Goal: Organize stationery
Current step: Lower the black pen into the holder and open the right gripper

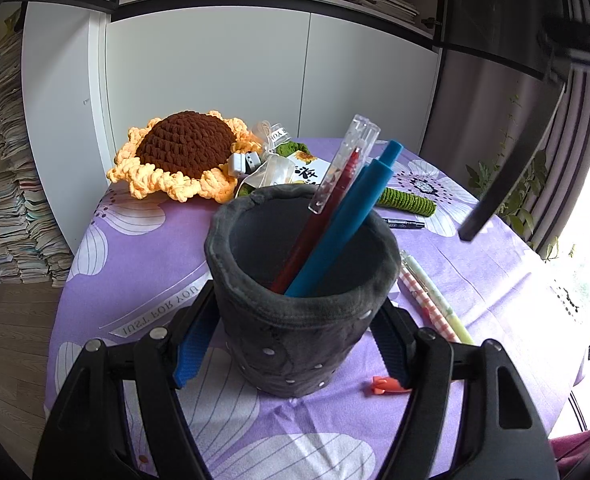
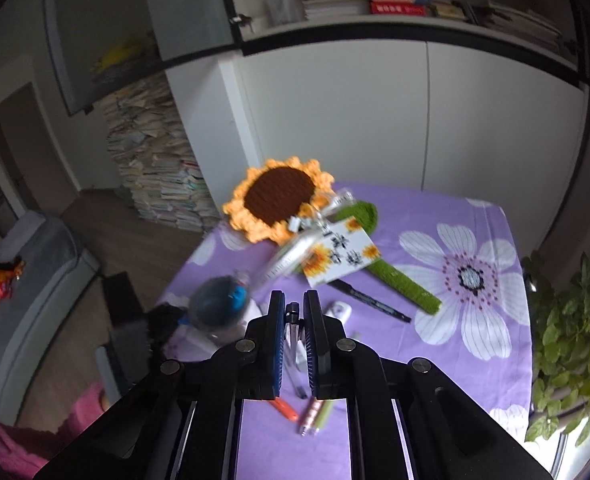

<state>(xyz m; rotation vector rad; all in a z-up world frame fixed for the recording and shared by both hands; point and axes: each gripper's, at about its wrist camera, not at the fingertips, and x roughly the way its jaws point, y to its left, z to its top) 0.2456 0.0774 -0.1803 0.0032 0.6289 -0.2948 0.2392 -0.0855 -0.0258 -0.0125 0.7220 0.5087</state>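
Note:
A dark grey fabric pen holder stands on the purple flowered tablecloth. My left gripper is shut on it, blue pads pressing its two sides. Inside lean a red pen with a clear cap and two teal pens. My right gripper is shut on a clear pen with a black end, held in the air. In the left wrist view the right gripper is at the upper right, with the pen slanting down from it, right of the holder. In the right wrist view the holder is blurred, lower left.
A checked pen, a pale green pen, an orange piece and a black marker lie right of the holder. A crochet sunflower, its green stem and a card lie at the back. A white item lies near the marker.

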